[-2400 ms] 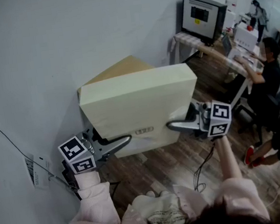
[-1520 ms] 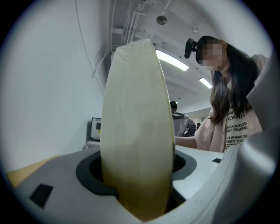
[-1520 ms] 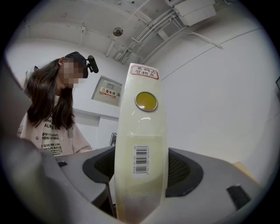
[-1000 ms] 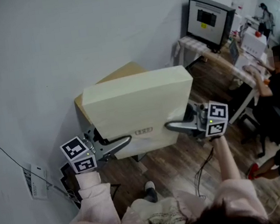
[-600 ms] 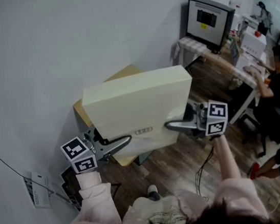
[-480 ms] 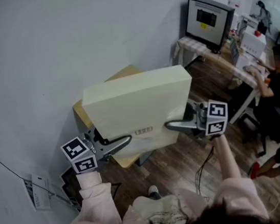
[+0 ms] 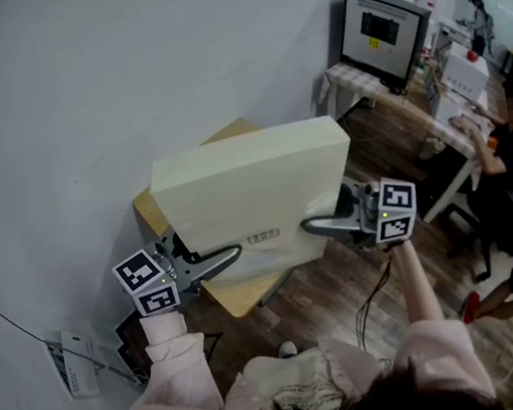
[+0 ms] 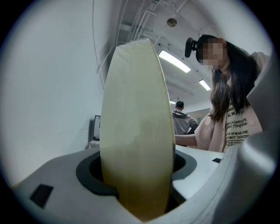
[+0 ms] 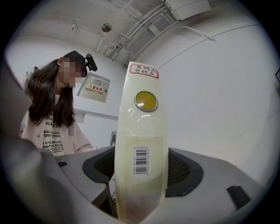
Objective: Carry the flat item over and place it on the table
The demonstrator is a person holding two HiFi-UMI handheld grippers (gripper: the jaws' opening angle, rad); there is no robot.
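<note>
A large flat cream box [image 7: 250,195] hangs in the air between my two grippers, roughly level, over a small wooden table [image 7: 236,295] by the white wall. My left gripper [image 7: 209,261] is shut on the box's near left edge. In the left gripper view the box edge [image 8: 138,131] fills the gap between the jaws. My right gripper [image 7: 327,224] is shut on the near right edge. In the right gripper view the box edge [image 9: 142,153] carries a barcode label and a yellow round sticker, and sits tight between both pads.
A desk with a monitor [image 7: 379,30] stands at the back right. A seated person [image 7: 504,145] works at it. A cable [image 7: 371,311] trails on the wooden floor. A wall socket and papers [image 7: 75,362] are at the lower left.
The box and both grippers hold the same pose. The wooden table shows further out from under the box's near edge, and the wall and floor have slid in the head view.
</note>
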